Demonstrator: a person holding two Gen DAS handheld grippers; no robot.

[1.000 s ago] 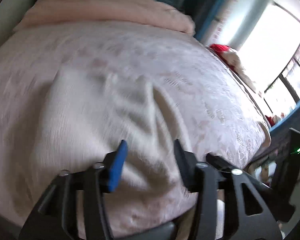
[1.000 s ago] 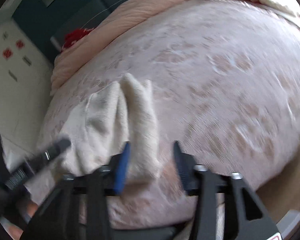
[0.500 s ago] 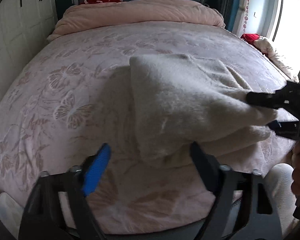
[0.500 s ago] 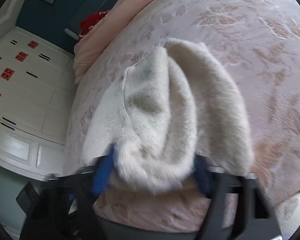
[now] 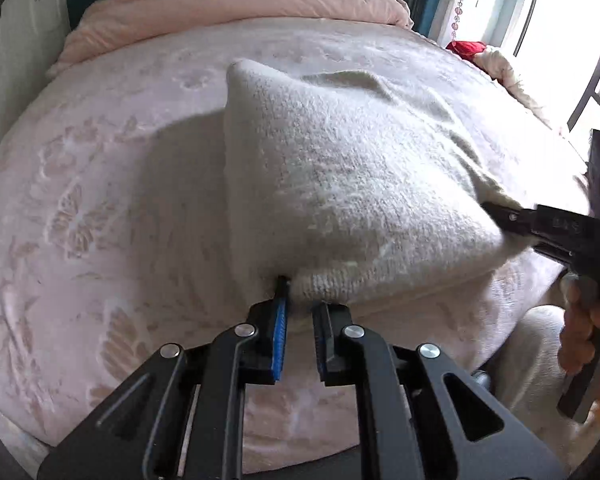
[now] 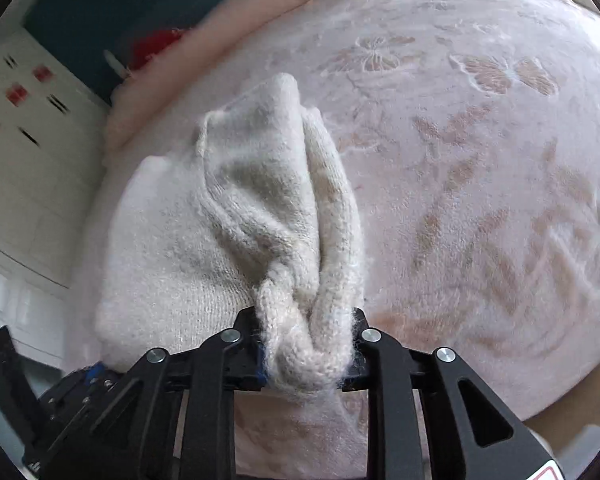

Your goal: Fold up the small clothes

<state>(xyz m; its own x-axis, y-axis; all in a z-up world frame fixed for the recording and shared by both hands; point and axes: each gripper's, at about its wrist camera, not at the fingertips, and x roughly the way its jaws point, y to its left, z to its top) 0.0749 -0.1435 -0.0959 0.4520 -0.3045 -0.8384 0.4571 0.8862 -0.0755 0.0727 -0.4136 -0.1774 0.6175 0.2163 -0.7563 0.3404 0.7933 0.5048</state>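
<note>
The bed (image 5: 100,208) had loads of bare pink floral cover to the left of the cream knit garment (image 5: 352,184) and beyond it up to the rolled pink duvet (image 5: 236,8) at the head end. In the right wrist view the cover (image 6: 480,200) also ran wide open off to the right. The tight spots were the near edge of the bed, which both tools were working right at, and the white cupboards (image 6: 24,168) close along the left side. A window (image 5: 572,40) sat past the far right corner.

The garment was bunched up and raised off the cover, throwing a shadow on it to the left, strung between the two tools near the front edge of the bed.

The left tool (image 5: 300,300) had its jaws nearly together, just a slim gap, pinching the ribbed hem at the garment's lower left corner. The blue pad (image 5: 279,336) on the left finger was plain to see.

The right tool (image 6: 310,350) was clamped down on a thick twisted wad of knit, fabric filling the whole space between its fingers and bulging out toward the camera. In the left wrist view that same right tool (image 5: 512,220) showed up side-on, biting the garment's right corner, with the person's right hand (image 5: 588,332) wrapped round its grip.
</note>
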